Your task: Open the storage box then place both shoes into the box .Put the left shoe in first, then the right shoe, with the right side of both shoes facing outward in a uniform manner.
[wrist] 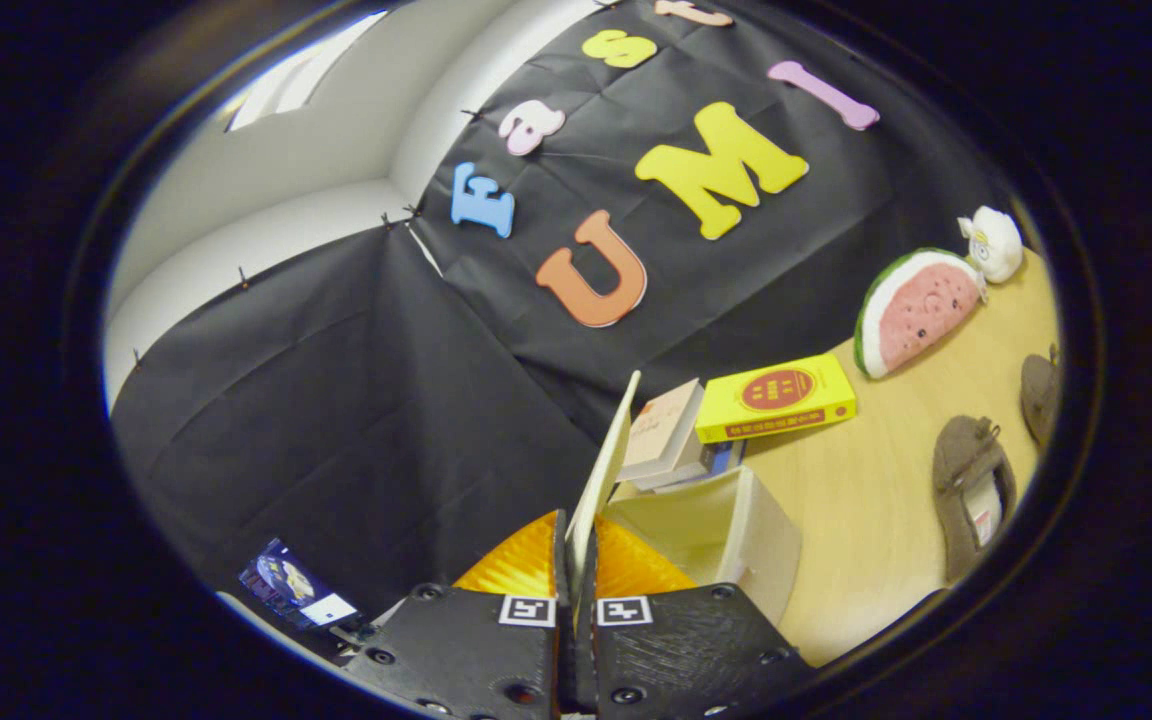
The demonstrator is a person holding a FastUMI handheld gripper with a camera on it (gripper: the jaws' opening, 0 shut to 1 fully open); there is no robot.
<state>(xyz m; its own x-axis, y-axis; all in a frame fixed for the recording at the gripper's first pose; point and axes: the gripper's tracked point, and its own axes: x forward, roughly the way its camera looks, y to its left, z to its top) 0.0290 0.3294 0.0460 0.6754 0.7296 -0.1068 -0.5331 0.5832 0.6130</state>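
My gripper (574,565) is shut on the lid (604,470) of the cream storage box (751,540), pinching the thin lid's edge between both fingers. The lid stands raised, nearly upright, and the box's hollow inside shows just beyond the right finger. Two brown shoes lie on the wooden table (876,500) further off to the right: one shoe (971,490) with its opening up and a label inside, the other shoe (1040,395) behind it, only partly seen.
A stack of books (671,435) and a yellow book (776,398) lie just behind the box. A watermelon-slice toy (916,310) and a small white plush (993,243) sit near the back wall. A small dark packet (296,588) lies to the left.
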